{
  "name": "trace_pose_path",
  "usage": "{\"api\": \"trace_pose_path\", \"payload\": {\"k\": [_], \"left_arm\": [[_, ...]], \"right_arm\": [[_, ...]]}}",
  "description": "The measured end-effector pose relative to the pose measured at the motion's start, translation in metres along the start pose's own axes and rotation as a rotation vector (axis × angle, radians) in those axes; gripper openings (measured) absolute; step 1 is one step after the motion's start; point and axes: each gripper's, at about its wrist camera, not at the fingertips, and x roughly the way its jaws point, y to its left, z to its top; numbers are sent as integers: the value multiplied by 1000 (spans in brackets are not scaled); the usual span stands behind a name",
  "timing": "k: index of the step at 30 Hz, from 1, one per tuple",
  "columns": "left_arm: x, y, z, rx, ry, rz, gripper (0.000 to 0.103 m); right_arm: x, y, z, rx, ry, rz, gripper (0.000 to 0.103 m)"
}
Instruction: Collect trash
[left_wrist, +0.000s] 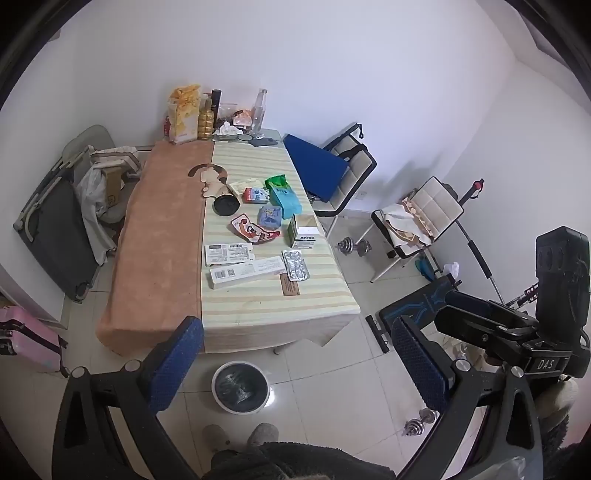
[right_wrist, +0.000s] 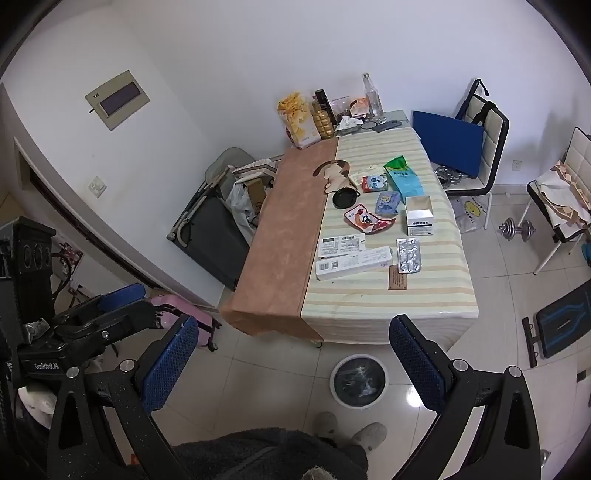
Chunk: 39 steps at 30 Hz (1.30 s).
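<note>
Both grippers hung back from the near end of the table (left_wrist: 295, 306), angled down toward it, and neither touched anything. The left gripper (left_wrist: 295, 363) had its jaws spread wide with nothing between them; the right gripper (right_wrist: 293, 365) was the same, wide and empty.

The trash lay scattered on the striped half of the cloth, beyond both sets of jaws. Nearest were the long white carton (left_wrist: 245, 272), lying with its long axis across the table from left to right, and the silver blister pack (left_wrist: 295, 264) just to its right, its long axis running near to far. Farther on sat the red wrapper (left_wrist: 253, 230), the open white box (left_wrist: 304, 232) and the green bag (left_wrist: 282, 195).

The lined trash bin (left_wrist: 241, 387) stood on the floor at the table's near end, beneath and between the left jaws. Judging from both views, the blister pack sat toward the right gripper's side, the carton nearer centre, reachable by either.
</note>
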Motion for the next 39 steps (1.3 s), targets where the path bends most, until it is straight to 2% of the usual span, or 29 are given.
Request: {"api": "trace_pose_path", "payload": {"k": [8, 12, 39], "left_arm": [[-2, 2, 1, -9, -6, -9, 103], [-2, 2, 1, -12, -6, -14, 103], [0, 5, 3, -17, -12, -19, 103]], "right_arm": [[-1, 0, 0, -6, 4, 4, 103], [-4, 10, 11, -13, 2, 5, 103], [3, 15, 5, -30, 3, 17, 103]]}}
